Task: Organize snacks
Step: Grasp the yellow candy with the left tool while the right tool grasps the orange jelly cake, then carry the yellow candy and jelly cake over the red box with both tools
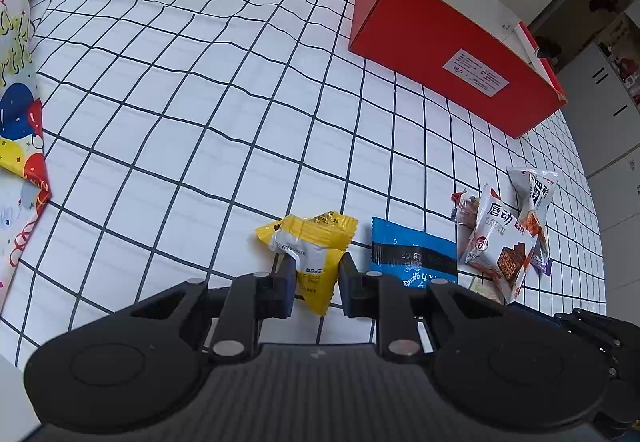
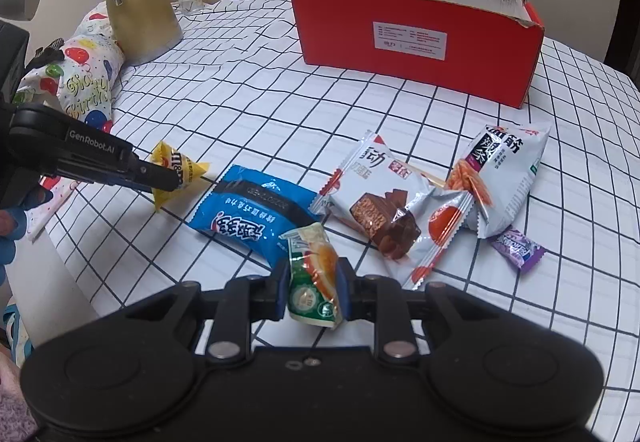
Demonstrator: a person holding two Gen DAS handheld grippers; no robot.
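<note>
Left gripper (image 1: 316, 278) clamped on yellow snack packet (image 1: 314, 254), packet between fingers, near edge of checked tablecloth (image 1: 200, 82). Right gripper (image 2: 313, 284) clamped on green-orange snack packet (image 2: 314, 278), just right of blue wafer packet (image 2: 256, 214). Red box (image 2: 416, 42) far side, open top.

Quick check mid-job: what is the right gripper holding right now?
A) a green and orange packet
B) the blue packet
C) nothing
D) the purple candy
A: in the right wrist view the right gripper is shut on the green and orange packet, while the blue packet and purple candy lie on the tablecloth.
</note>
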